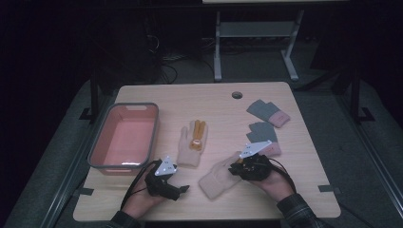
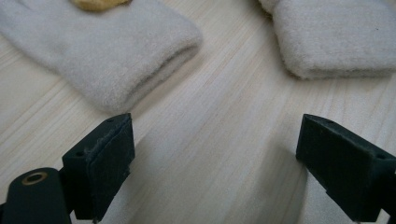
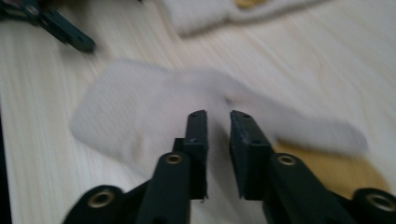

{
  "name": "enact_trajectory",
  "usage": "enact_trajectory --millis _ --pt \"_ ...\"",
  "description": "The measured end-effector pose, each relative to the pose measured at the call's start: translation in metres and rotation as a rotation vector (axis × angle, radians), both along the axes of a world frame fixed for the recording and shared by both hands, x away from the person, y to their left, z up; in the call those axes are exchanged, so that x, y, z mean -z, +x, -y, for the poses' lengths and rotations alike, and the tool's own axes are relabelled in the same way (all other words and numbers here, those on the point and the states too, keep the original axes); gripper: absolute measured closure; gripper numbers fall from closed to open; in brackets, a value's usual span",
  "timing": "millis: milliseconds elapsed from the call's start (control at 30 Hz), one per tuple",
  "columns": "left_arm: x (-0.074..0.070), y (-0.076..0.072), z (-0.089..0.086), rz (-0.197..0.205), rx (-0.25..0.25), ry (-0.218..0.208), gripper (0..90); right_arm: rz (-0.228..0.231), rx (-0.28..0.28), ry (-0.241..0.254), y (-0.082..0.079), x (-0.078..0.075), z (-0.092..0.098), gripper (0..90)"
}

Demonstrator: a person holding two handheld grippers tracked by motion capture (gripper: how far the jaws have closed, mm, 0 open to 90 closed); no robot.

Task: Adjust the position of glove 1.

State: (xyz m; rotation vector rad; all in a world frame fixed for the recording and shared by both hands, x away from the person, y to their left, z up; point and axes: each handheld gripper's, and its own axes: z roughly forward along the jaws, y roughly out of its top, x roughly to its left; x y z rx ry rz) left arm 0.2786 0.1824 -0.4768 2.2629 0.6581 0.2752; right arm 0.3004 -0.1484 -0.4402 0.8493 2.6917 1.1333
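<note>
Right gripper (image 1: pixel 236 167) fingers nearly together, pinching near cream glove (image 1: pixel 216 178) low on bench (image 1: pixel 304 190); grip looks partial. Left gripper (image 1: pixel 183 188) fingers wide apart, nothing held. Bin (image 1: pixel 124 137) has nothing in it; second cream glove (image 1: pixel 191 142) and grey gloves (image 1: pixel 268 112) unsorted; barely started.

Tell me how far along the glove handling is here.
Nothing looks done: the pink bin is empty. In hand: the right gripper has its jaws nearly closed at the near cream glove; blur hides whether they pinch it. The left gripper hangs open over bare wood. Left: that glove, the orange-fingered cream glove and the grey-and-pink gloves all lie outside the bin.
</note>
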Motion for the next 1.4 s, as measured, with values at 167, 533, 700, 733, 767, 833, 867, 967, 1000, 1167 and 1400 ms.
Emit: enact_trajectory --millis 167,533,700,733,767,833,867,967,1000,1167,1400 --pt "0.0 0.0 0.0 0.0 0.0 0.0 10.8 -0.06 0.017 -0.067 0.006 0.018 0.012 87.4" --pt "0.0 -0.001 0.0 0.0 -0.005 0.0 10.8 0.033 0.04 -0.1 0.024 0.022 0.007 88.6" --pt "0.0 -0.001 0.001 -0.001 -0.013 -0.001 10.8 0.009 0.066 -0.021 0.023 0.014 0.021 75.2" --pt "0.0 -0.002 0.001 0.0 -0.015 -0.001 10.8 0.006 0.081 -0.005 0.022 0.012 0.025 71.3" --pt "0.0 -0.002 0.001 0.0 -0.015 -0.001 10.8 0.007 0.086 0.008 0.021 0.012 0.028 65.9" --pt "0.0 -0.002 0.001 0.0 -0.018 -0.002 10.8 -0.002 0.109 0.008 0.02 0.011 0.036 56.0" --pt "0.0 -0.002 0.002 -0.002 -0.024 0.0 10.8 -0.005 0.12 -0.001 0.019 0.011 0.041 50.4" --pt "-0.002 -0.002 0.004 -0.013 -0.041 0.01 10.9 0.005 0.145 -0.018 0.016 0.011 0.05 39.2" --pt "-0.002 -0.002 0.005 -0.019 -0.047 0.011 10.9 0.019 0.162 -0.01 0.013 0.012 0.054 37.5" --pt "-0.006 0.0 0.007 -0.057 -0.066 0.006 12.5 0.052 0.214 -0.035 0.003 0.016 0.072 28.7" --pt "-0.017 0.004 0.013 -0.065 -0.098 -0.022 15.1 0.064 0.263 -0.045 -0.007 0.025 0.097 25.3"
